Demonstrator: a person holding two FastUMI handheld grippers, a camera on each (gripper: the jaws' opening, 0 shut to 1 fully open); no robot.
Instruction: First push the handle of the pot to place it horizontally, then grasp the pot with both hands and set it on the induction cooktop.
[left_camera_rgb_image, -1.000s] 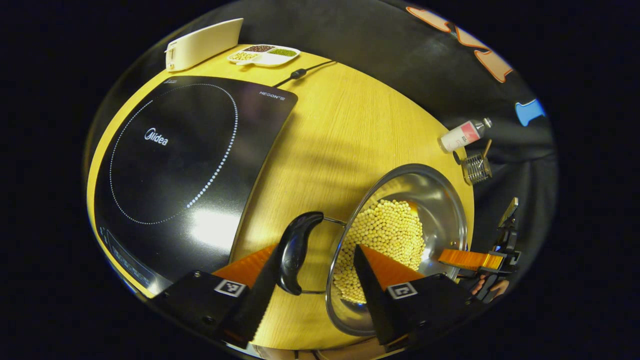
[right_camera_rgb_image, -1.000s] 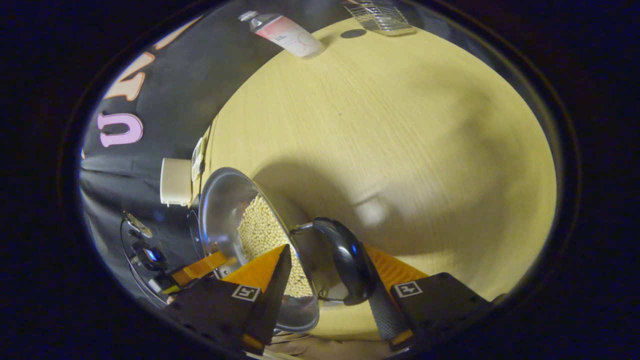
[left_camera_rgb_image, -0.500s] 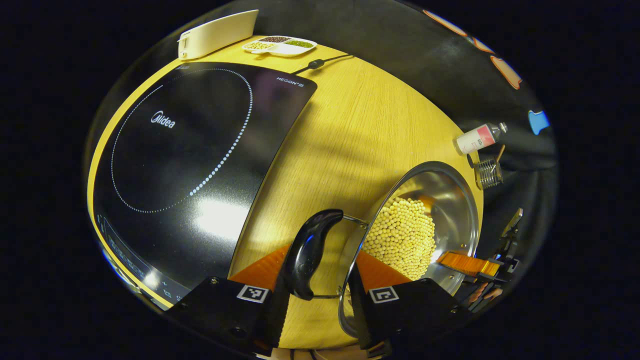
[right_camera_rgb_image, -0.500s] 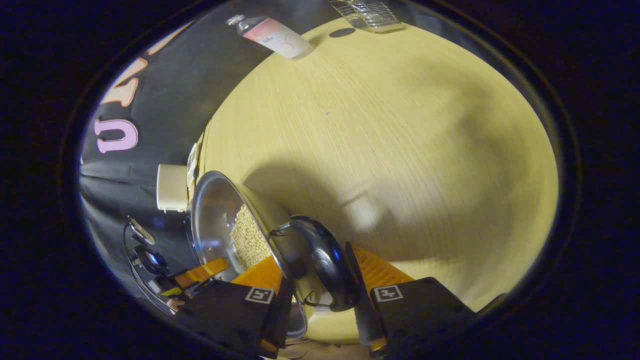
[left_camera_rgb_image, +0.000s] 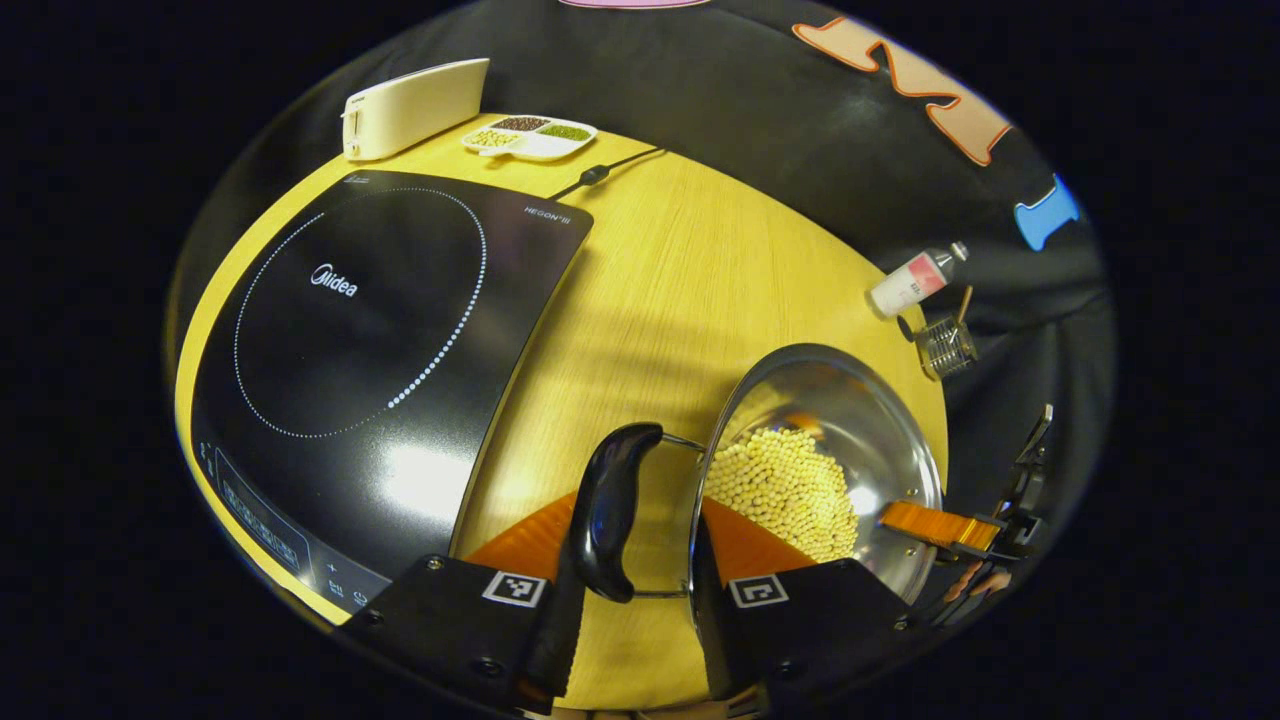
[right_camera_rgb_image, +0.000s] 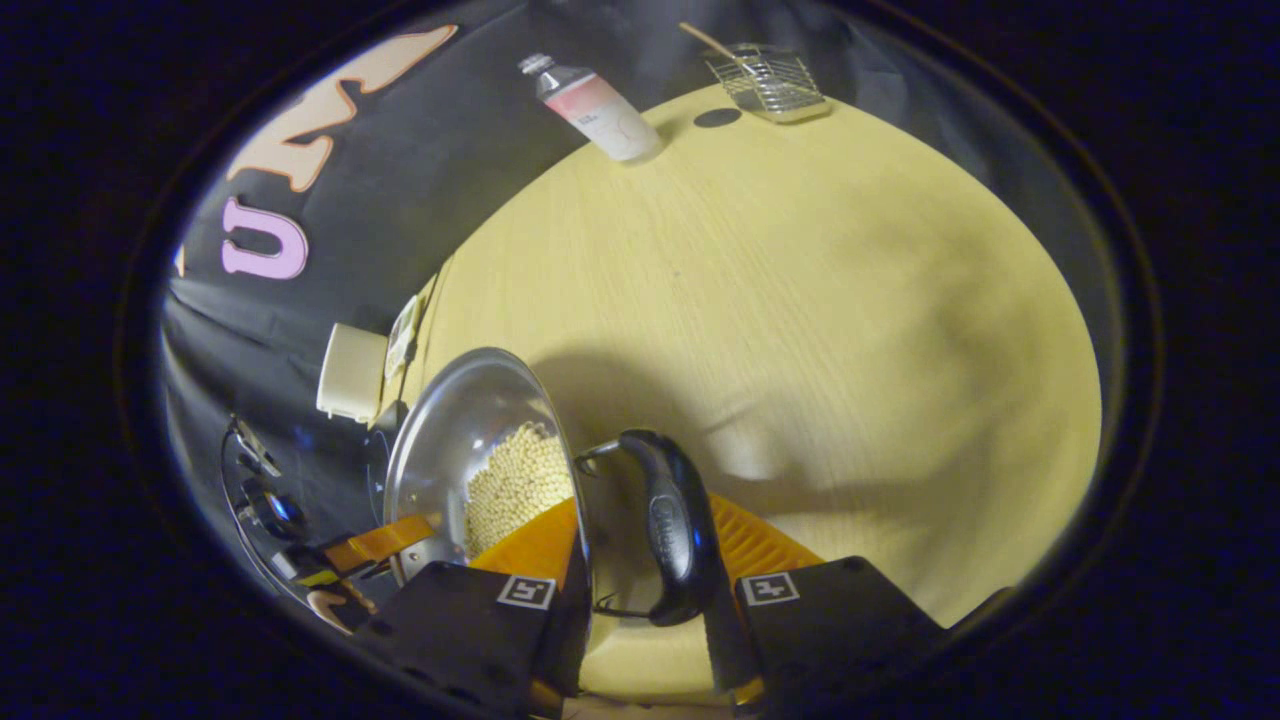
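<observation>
Presently, both tongs grip the pot's handles.
Left tongs (left_camera_rgb_image: 628, 590) and right tongs (right_camera_rgb_image: 642, 600) clench opposite black handles; pot (left_camera_rgb_image: 860, 420) (holding beans) sits on bench (left_camera_rgb_image: 680, 280), beside induction cooktop (left_camera_rgb_image: 380, 330).

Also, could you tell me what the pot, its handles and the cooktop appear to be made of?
Pot: polished metal, likely stainless steel, with mirror-like reflections. Handle: glossy black, probably plastic, on thin wire brackets. Cooktop: smooth black glass-like top, showing a bright glare patch.
</observation>
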